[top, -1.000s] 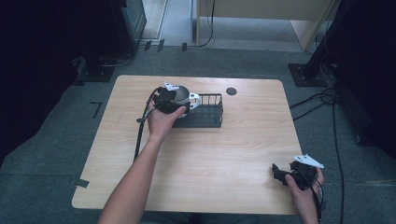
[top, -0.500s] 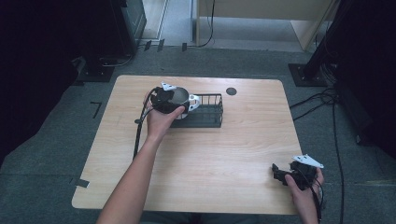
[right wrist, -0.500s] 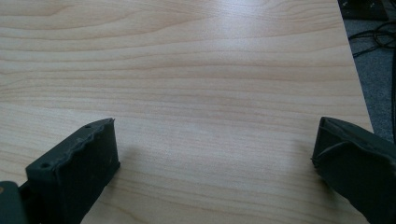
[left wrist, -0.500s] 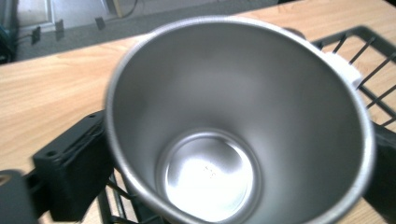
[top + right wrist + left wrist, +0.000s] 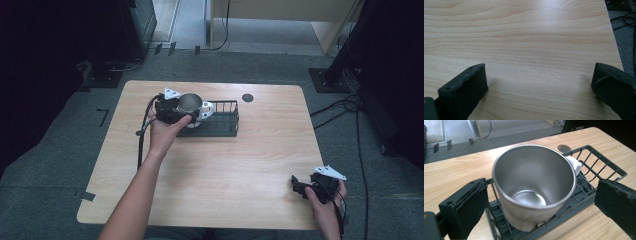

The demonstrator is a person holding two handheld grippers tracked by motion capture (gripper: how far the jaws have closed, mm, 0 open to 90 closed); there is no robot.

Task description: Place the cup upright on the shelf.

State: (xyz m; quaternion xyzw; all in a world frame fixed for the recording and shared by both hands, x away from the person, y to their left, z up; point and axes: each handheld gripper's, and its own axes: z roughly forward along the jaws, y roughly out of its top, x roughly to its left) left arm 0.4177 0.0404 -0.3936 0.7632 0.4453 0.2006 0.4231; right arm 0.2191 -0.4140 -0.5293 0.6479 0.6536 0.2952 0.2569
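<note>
Slightly shifted left, the left claw [image 5: 541, 202] stands wide open around one steel mug [image 5: 534, 185] in one black wire basket [image 5: 599, 167]; the right claw [image 5: 539, 90] rests open, empty.

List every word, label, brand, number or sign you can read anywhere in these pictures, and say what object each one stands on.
No readable text appears in these pictures.
Shiny steel mug with white handle: plain metal, no brand or marking visible.
Black wire rack: no label.
Light wooden table: bare grain; the dark round spot on it carries no lettering.
Left gripper and right gripper: black pads without print.
</note>
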